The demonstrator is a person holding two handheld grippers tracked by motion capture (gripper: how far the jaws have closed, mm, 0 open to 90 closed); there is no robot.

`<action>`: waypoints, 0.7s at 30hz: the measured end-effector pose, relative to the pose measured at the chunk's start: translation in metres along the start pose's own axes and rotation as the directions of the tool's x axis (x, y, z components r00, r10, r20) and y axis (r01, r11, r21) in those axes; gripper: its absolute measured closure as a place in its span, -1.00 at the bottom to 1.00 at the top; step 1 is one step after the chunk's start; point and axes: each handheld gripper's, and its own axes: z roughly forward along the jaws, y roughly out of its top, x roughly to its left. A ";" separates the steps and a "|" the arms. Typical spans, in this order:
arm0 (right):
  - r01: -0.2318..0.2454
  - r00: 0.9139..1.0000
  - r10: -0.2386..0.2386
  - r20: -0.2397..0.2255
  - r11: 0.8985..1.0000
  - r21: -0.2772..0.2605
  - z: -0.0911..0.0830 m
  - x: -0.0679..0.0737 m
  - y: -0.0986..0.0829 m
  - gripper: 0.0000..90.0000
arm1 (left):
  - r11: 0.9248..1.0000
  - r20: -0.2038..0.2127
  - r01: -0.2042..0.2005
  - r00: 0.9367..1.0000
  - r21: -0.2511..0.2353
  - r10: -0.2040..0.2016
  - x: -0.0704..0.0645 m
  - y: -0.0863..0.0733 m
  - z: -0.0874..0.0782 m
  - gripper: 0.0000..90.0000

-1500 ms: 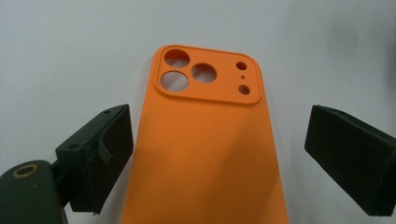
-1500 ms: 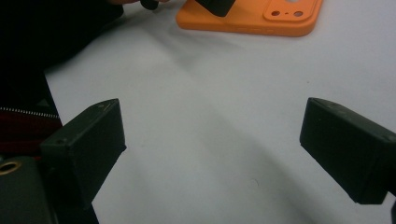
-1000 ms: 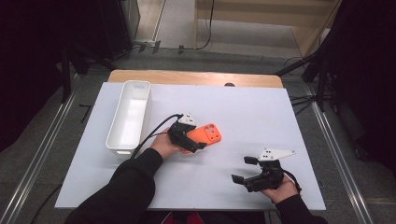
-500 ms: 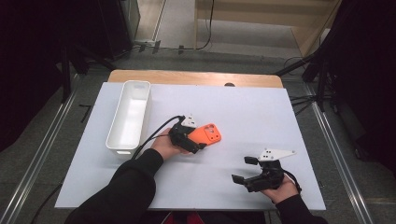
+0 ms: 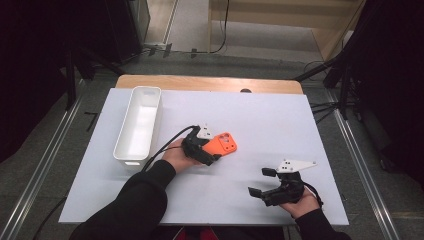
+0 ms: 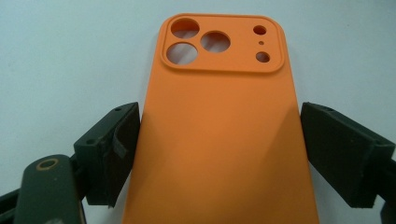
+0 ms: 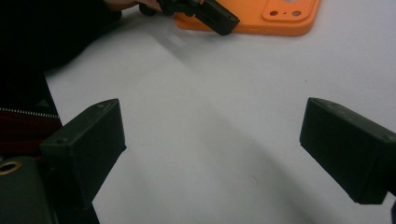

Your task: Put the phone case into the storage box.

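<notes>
From the high view, a white table (image 5: pixel 260 120) carries a long, white, smooth-walled plastic bin (image 5: pixel 139 125) along its left side. Near the middle lies an orange phone case (image 5: pixel 222 144), flat, a rounded rectangle with its camera cut-outs pointing away from the person. The left gripper (image 5: pixel 212 152) sits at the case's near end, with a black cable curling back from it. The right gripper (image 5: pixel 260 182) rests well apart, near the table's front right, its jaws spread wide over bare table. No writing can be read on any of it.

In the left gripper view, the phone case (image 6: pixel 219 126) looks matte and soft-edged, with a raised panel holding three large round holes and three small ones. The black jaws flank its long sides, the left one just touching the edge, the right one a sliver off.

In the right gripper view, the two blocky black jaws stand far apart over smooth white table, with the phone case (image 7: pixel 261 21) and the left gripper (image 7: pixel 210 14) beyond.
</notes>
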 end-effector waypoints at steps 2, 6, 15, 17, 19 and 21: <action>0.002 1.000 -0.002 0.001 1.000 0.000 0.000 0.000 0.000 -0.87 | 1.000 -0.005 -0.002 1.000 0.000 0.002 -0.001 0.000 0.000 -0.66; 0.000 1.000 0.000 0.001 1.000 0.002 0.000 0.000 0.000 -0.87 | 1.000 -0.010 0.003 1.000 0.001 -0.003 -0.002 0.000 0.000 -0.66; 0.000 1.000 0.000 0.001 1.000 0.003 0.000 0.000 0.000 -0.87 | 1.000 -0.010 0.015 1.000 0.002 -0.015 -0.002 0.001 0.000 -0.65; 0.002 1.000 -0.002 0.001 1.000 0.001 0.000 0.000 0.000 -0.87 | 1.000 -0.011 0.014 1.000 0.007 -0.014 -0.002 0.001 -0.001 -0.65; 0.000 1.000 0.000 0.001 1.000 0.001 0.000 0.000 0.000 -0.87 | 1.000 -0.016 0.014 1.000 0.017 -0.014 -0.003 0.002 -0.001 -0.65; -0.001 1.000 0.001 0.000 1.000 0.001 0.000 0.000 0.001 -0.87 | 1.000 -0.016 0.013 1.000 0.018 -0.013 -0.003 0.002 -0.001 -0.65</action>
